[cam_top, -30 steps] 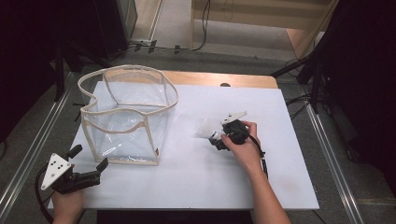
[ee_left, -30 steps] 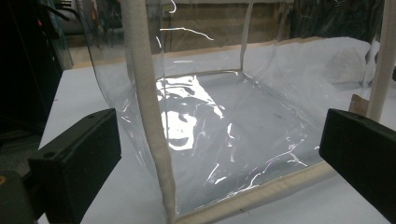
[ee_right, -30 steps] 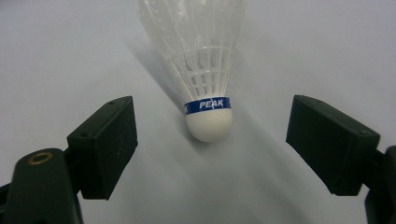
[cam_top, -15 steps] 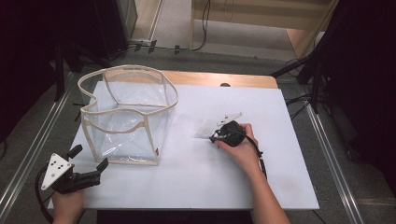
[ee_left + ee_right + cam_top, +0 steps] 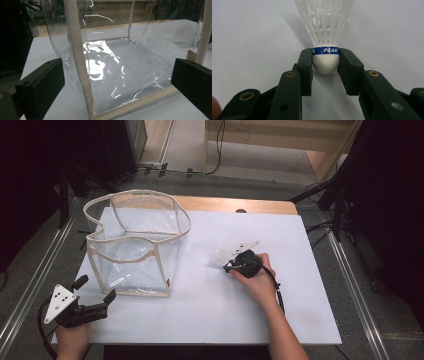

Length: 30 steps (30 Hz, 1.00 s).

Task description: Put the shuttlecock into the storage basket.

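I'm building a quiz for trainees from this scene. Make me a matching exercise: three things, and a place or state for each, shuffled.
Things:
1. shuttlecock
2. clear bag
3. left tongs

States:
A. open, at the table's near left corner
B. standing empty, mouth up
C. round white head clamped by the right tongs

Pairs: 1-C, 2-B, 3-A

Clear bag (image 5: 135, 245) blocks table (image 5: 300, 320) left-rear, just ahead of left gripper (image 5: 95, 297); open surface right, front.

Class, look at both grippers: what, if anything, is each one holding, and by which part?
The right gripper has just closed on a white shuttlecock, clamping its rounded white head from both sides below the blue band. The left gripper holds nothing; its jaws stand open before the clear bag.
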Each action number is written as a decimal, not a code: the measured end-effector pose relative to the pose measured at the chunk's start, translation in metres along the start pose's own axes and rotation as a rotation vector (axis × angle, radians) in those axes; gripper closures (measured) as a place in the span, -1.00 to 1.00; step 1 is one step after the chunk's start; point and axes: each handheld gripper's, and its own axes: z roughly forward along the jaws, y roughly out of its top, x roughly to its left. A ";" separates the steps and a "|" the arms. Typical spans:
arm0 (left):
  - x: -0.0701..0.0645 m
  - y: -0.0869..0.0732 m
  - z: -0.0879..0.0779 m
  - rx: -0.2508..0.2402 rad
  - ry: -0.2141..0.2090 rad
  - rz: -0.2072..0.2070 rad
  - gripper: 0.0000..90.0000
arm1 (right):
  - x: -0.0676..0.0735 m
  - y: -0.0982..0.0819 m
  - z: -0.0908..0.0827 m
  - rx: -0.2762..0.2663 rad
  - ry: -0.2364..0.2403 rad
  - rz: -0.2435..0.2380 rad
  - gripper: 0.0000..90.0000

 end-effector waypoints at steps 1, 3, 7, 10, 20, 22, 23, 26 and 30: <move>0.000 0.000 0.000 0.002 0.001 0.001 -1.00 | 0.000 0.001 -0.001 -0.011 0.001 0.003 0.40; 0.000 0.000 0.000 0.001 0.000 0.001 -1.00 | 0.000 0.002 -0.006 -0.038 0.008 0.019 0.40; 0.000 0.000 0.000 0.001 0.000 0.001 -1.00 | 0.000 0.003 -0.011 -0.064 0.015 0.039 0.40; 0.000 0.000 0.000 0.000 0.000 0.000 -1.00 | -0.001 0.005 -0.015 -0.089 0.019 0.038 0.40; 0.000 0.000 0.000 0.000 0.000 -0.005 -1.00 | 0.003 0.016 -0.026 -0.157 0.026 0.043 0.40; 0.000 0.000 0.000 0.000 0.001 -0.005 -1.00 | 0.004 0.018 -0.028 -0.167 0.031 0.045 0.40; 0.000 0.000 0.000 0.000 0.001 -0.005 -1.00 | 0.005 0.020 -0.029 -0.177 0.035 0.045 0.40; 0.000 0.000 0.000 0.000 0.001 -0.006 -1.00 | 0.005 0.022 -0.031 -0.189 0.035 0.045 0.40; 0.000 0.000 0.000 0.003 0.006 -0.006 -1.00 | 0.007 0.025 -0.034 -0.204 0.037 0.048 0.40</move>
